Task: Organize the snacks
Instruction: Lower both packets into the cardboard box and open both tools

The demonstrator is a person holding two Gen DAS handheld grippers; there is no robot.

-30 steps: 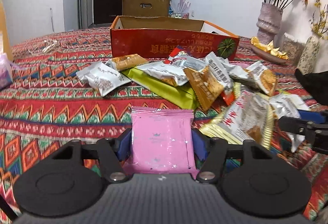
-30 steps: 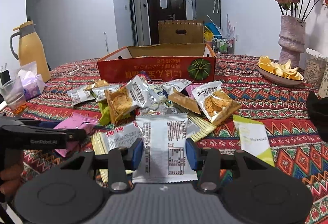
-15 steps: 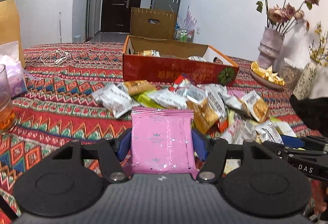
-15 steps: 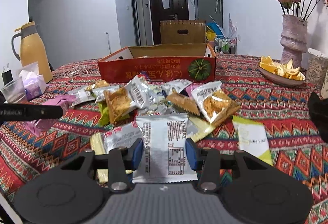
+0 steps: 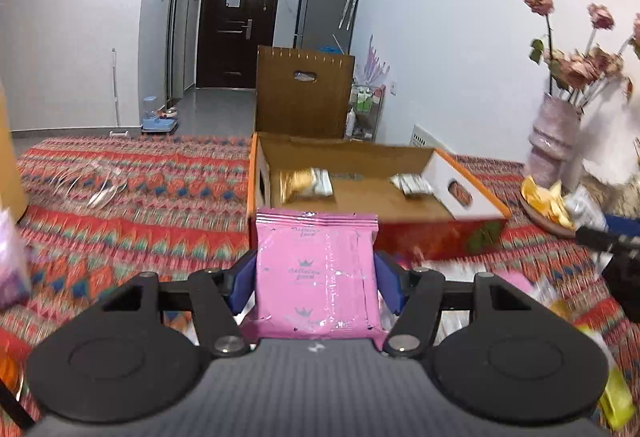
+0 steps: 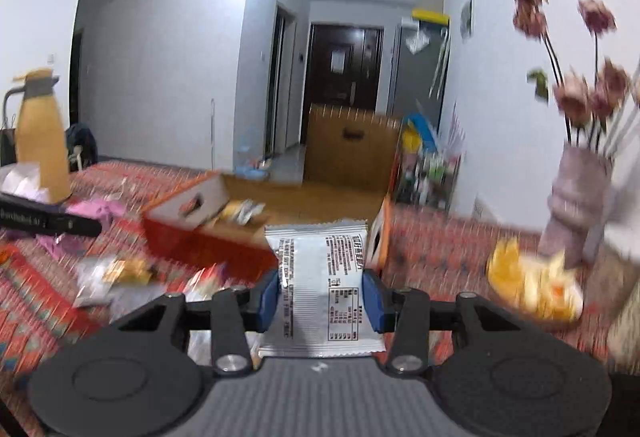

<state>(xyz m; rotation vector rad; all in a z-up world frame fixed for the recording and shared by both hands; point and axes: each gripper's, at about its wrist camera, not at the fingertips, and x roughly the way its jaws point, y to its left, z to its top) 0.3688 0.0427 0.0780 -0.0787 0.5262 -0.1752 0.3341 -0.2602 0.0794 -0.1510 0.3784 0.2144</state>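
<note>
Table (image 5: 132, 193) under a red zigzag-patterned cloth fills the lower half of both views.

Open cardboard box (image 5: 360, 197), red outside, orange-edged flaps, sits on the cloth at 12 o'clock in the left wrist view, just beyond the held packet. In the right wrist view the same box (image 6: 208, 237) lies at 10 to 12 o'clock, blurred.

Inside the box: a gold and silver packet (image 5: 306, 183) toward the left wall, a small silver packet (image 5: 412, 184) toward the right wall. Well apart from each other.

Vase of dried roses (image 5: 554, 141) at 2 o'clock, against the wall. Shallow dish of orange peel (image 5: 546, 203) just below it on the cloth.

Tan thermos jug (image 6: 40, 141) at 9 o'clock in the right wrist view.

Loose snack packets (image 6: 116, 275) scattered on the cloth in front of the box, at 8 to 9 o'clock, too blurred to tell apart.

Left gripper (image 5: 316, 279): blue pads pressed on both side edges of a pink packet (image 5: 316, 269), which stands upright between them, clear of the cloth.

Right gripper (image 6: 320, 295): blue pads clamped on the side edges of a silver packet with black print (image 6: 320, 277), upright, near the box's right corner in the view.
</note>
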